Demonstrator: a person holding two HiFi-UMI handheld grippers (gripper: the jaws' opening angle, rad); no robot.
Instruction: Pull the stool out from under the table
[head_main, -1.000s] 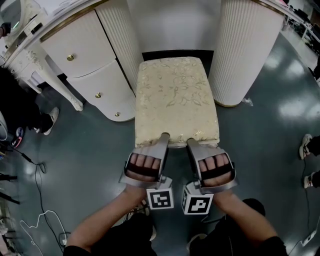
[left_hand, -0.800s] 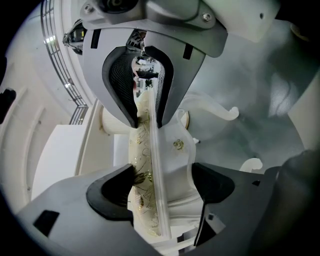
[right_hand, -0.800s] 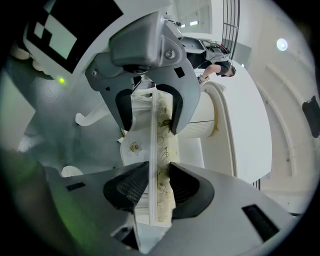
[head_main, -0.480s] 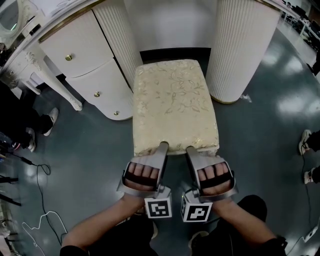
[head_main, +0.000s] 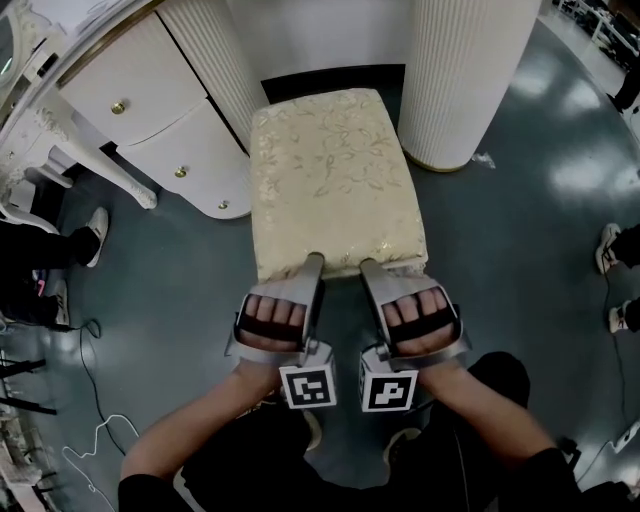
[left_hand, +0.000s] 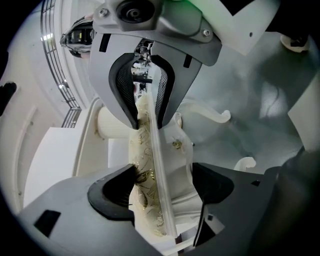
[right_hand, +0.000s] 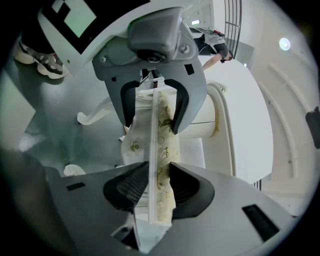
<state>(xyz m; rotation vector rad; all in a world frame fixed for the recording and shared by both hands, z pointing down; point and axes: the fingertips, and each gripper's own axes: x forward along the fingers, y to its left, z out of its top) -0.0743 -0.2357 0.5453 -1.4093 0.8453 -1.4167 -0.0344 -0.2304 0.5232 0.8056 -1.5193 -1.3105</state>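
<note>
The stool (head_main: 335, 180), with a cream cushion patterned in gold, stands on the floor in front of the white dressing table (head_main: 455, 80). Its far end is at the dark gap between the table's two ribbed pillars. Both grippers are at its near edge, side by side. My left gripper (head_main: 313, 265) has the cushion's edge (left_hand: 145, 165) between its jaws. One pad touches the fabric and a gap shows on the other side, so it is open. The pads of my right gripper (head_main: 368, 268) press on both sides of the cushion's edge (right_hand: 162, 165).
The table's drawer unit (head_main: 150, 120) with gold knobs flanks the stool on the left, and a curved white leg (head_main: 100, 175) stands beyond it. Bystanders' shoes are at the left (head_main: 95, 235) and right (head_main: 612, 248) edges. A thin cable (head_main: 80, 350) trails over the grey floor at the lower left.
The head view has shifted, so the stool and table sit higher and further left in the picture. Both grippers have stayed at the stool's near edge.
</note>
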